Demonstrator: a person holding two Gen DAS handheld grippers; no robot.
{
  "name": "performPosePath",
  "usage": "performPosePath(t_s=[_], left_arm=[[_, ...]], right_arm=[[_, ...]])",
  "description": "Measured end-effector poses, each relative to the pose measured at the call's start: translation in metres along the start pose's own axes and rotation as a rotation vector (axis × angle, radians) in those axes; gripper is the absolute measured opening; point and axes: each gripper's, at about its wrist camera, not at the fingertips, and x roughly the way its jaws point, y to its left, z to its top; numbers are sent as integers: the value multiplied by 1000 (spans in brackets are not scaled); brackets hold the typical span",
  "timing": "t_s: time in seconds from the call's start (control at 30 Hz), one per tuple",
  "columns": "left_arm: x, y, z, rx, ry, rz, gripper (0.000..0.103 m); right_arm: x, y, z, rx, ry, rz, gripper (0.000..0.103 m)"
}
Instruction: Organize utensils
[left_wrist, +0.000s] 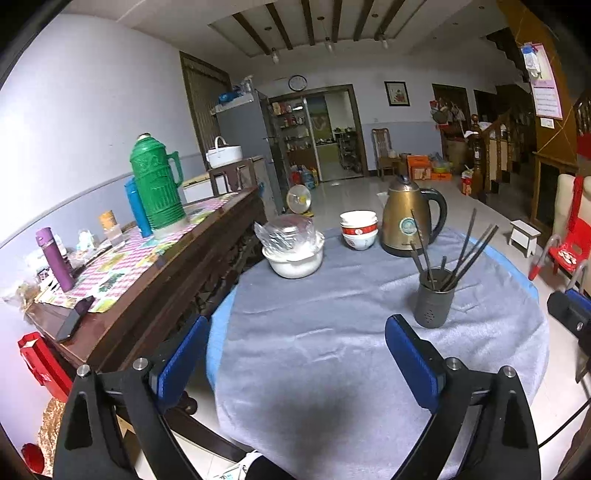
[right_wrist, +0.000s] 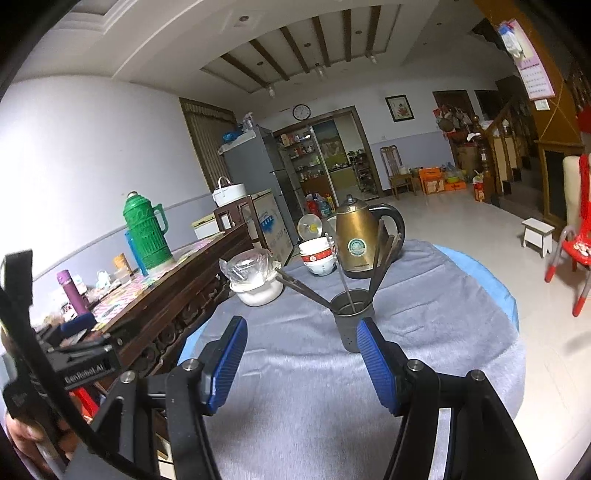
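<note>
While both grippers, left gripper (left_wrist: 295, 354) and right gripper (right_wrist: 301, 354), hang open and empty, chopsticks (left_wrist: 465, 251) stand in the cup (left_wrist: 434, 299). Cup sits near the table's (left_wrist: 332, 350) right edge.

Home dining room: fridge (left_wrist: 243, 129), staircase (left_wrist: 491, 144).

Left gripper (right_wrist: 86, 363) body: "GenRobot.AI" (white lettering, seen from the right wrist)
Kettle (right_wrist: 356, 245) badge: unreadable
Wall calendar (right_wrist: 532, 72): too small
</note>
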Motion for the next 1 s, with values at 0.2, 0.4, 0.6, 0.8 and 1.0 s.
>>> performPosePath(t_s=[0.2, 0.4, 0.6, 0.8, 1.0], left_arm=[[-10, 13, -5, -6, -14, 40, 96], [-20, 20, -10, 4, -39, 86, 96], [-28, 28, -16, 8, -54, 106, 96], [-32, 34, -19, 3, -61, 103, 97], [-35, 36, -21, 2, -67, 98, 97]], right_arm=[[-1, 18, -5, -39, 8, -9, 66], [-10, 32, -11, -56, 19, -35, 66], [-16, 44, -18, -69, 41, -79, 66], [-17, 49, -24, -74, 44, -129, 66], [-17, 46, -23, -49, 47, -143, 66]])
